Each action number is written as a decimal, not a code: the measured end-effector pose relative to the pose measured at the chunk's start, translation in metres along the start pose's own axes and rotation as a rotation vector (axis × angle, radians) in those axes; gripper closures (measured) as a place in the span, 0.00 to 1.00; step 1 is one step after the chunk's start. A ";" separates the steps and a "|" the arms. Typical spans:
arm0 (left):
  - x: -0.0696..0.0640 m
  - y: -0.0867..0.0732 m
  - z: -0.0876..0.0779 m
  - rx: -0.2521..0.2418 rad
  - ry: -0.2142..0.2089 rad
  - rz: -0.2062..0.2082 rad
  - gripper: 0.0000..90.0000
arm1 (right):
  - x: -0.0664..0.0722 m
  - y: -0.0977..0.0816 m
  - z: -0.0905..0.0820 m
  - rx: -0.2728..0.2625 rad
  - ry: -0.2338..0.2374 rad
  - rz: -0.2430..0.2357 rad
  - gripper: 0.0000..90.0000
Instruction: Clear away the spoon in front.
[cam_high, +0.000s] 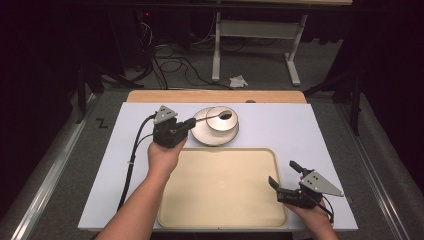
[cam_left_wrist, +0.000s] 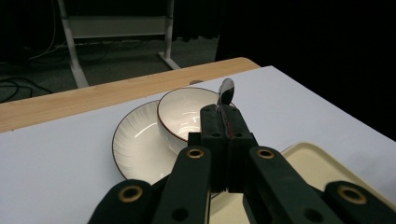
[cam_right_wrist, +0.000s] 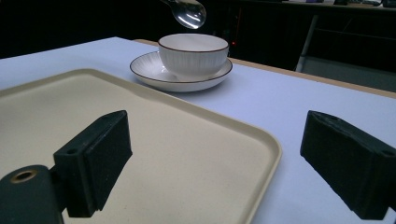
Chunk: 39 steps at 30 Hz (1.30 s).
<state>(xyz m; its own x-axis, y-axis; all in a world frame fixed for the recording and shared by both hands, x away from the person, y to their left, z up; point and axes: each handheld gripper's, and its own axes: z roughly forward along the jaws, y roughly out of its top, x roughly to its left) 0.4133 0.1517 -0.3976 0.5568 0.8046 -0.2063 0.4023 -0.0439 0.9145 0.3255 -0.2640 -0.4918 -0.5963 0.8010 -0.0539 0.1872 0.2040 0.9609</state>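
While the left gripper (cam_high: 191, 122) pinches the shiny metal spoon (cam_left_wrist: 227, 91) w/ fingers pressed tight over the white ribbed brown-rimmed bowl (cam_high: 222, 119), keep it level & carry toward the beige plastic tray (cam_high: 200, 210) at 6 o'clock; right gripper (cam_high: 284, 176) fingers spread, idle.

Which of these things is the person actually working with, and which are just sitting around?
In use:
- spoon, clamped in the left gripper, held above the bowl
- bowl
- saucer under the bowl

Just lying about:
- tray, nothing on it
- right gripper, open, idle over the tray's corner
- crumpled paper on the floor
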 end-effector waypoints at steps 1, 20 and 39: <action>0.000 -0.001 -0.003 -0.004 -0.003 0.000 1.00 | 0.001 0.000 0.000 0.002 0.000 0.005 0.10; -0.006 -0.048 -0.066 -0.022 -0.079 0.000 1.00 | 0.003 0.000 0.001 0.009 -0.002 0.009 0.11; 0.000 -0.126 -0.079 0.039 -0.169 -0.153 1.00 | 0.003 -0.002 0.002 0.022 -0.004 0.003 0.11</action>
<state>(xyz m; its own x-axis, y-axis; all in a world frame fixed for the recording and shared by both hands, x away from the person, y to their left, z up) 0.3051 0.2033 -0.4858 0.6000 0.6929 -0.3999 0.5170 0.0456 0.8548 0.3251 -0.2603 -0.4946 -0.5927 0.8037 -0.0524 0.2062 0.2144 0.9547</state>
